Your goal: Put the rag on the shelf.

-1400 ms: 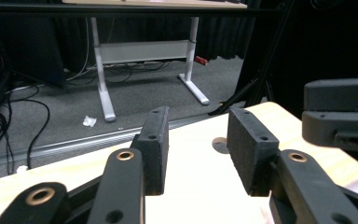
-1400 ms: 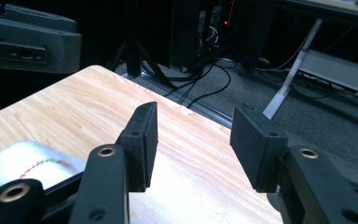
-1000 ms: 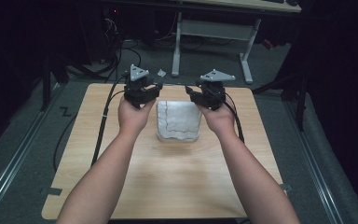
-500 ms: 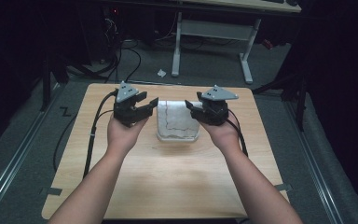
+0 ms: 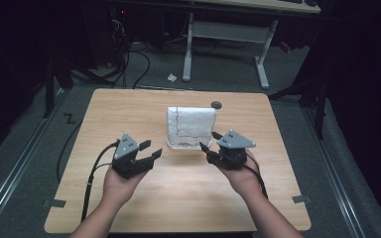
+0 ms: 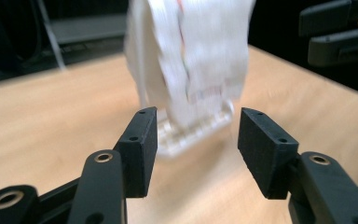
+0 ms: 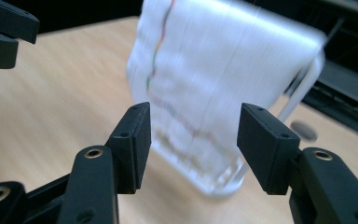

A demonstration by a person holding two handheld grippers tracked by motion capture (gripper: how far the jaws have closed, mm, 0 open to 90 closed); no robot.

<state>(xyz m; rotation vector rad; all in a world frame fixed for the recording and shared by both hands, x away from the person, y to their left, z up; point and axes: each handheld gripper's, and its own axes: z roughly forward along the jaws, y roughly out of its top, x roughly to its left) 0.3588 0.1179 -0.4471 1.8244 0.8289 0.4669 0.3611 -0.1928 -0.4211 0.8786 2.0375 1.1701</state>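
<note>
Table (image 5: 129,208): pale wood, rounded corners, cables trailing off the left edge.
White cloth (image 5: 191,124): draped over a clear stand, upright, just behind the table's centre, nearer the far edge than the near one; thin coloured thread line running down its front.
Clear stand (image 5: 183,145): base flat on the wood under the cloth; thin frame showing at the cloth's right side.
Left gripper (image 5: 148,151): held in the left hand (image 5: 121,184), left of centre, near the stand's front left corner but apart from it; jaws parted, just been opening, nothing between them.
Left gripper view: cloth blurred ahead past both pads (image 6: 140,149), no contact.
Right gripper (image 5: 209,141): held in the right hand (image 5: 240,176), just beside the stand's front right corner; jaws spread wide, just been opening, gripping nothing.
Right gripper view: cloth and stand close ahead beyond the pads (image 7: 133,144), blurred; contact not seen.
Dark round spot (image 5: 216,104): on the wood behind the cloth, toward the far edge.
</note>
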